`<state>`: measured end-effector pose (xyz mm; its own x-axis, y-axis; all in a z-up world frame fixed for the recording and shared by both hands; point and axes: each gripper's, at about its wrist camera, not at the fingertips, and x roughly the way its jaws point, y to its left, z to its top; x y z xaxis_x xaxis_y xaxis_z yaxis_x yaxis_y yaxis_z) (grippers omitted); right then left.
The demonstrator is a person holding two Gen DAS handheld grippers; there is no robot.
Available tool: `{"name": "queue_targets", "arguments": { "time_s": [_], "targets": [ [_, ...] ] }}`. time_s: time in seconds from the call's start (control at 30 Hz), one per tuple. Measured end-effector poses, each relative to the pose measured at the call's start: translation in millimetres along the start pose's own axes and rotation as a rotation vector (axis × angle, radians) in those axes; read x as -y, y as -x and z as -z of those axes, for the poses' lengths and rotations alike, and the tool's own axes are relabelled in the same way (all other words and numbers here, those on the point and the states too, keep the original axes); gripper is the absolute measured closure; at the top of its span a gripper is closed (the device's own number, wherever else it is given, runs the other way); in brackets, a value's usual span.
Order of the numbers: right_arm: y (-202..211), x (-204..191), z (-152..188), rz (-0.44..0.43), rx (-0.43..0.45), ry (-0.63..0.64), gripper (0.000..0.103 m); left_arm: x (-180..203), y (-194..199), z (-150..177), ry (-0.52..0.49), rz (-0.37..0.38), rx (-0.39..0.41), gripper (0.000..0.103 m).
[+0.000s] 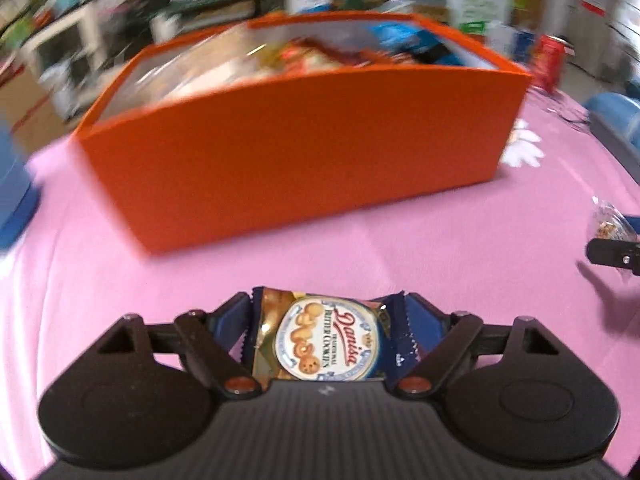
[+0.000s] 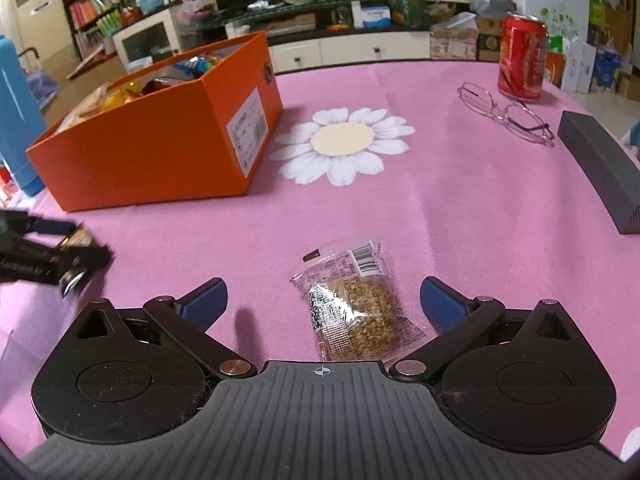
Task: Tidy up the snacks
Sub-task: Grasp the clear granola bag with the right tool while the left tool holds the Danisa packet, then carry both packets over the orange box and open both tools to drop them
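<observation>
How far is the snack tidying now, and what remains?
Done: the orange box already holds several snacks. In hand: the left hand-held gripper has its pads against a cookie packet. Left: a clear-wrapped biscuit lies on the pink tablecloth, between the open right hand-held gripper, not yet gripped.

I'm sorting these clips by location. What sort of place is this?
Most likely a lived-in home living room: a bookshelf at the back, a low white cabinet crowded with household odds and ends, and a table under a pink daisy tablecloth with eyeglasses and a soda can.
</observation>
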<state>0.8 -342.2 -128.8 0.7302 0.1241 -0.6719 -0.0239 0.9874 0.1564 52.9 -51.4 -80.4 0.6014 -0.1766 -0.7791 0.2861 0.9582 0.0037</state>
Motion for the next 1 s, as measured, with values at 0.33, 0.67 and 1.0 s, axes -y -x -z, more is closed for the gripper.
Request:
{"name": "queue_targets", "arguments": {
  "time_s": [0.33,0.67,1.0],
  "targets": [
    [1,-4,2,0.015,-0.001,0.0,0.013,-7,29,42,0.127,-0.092,0.022,0.018],
    [10,-15,4,0.043,0.047,0.053,0.091,-29,40,44,0.196,0.001,0.047,0.031],
    [22,-83,-6,-0.167,0.1,0.095,0.091,-57,69,37,0.302,0.04,0.127,0.031]
  ]
}}
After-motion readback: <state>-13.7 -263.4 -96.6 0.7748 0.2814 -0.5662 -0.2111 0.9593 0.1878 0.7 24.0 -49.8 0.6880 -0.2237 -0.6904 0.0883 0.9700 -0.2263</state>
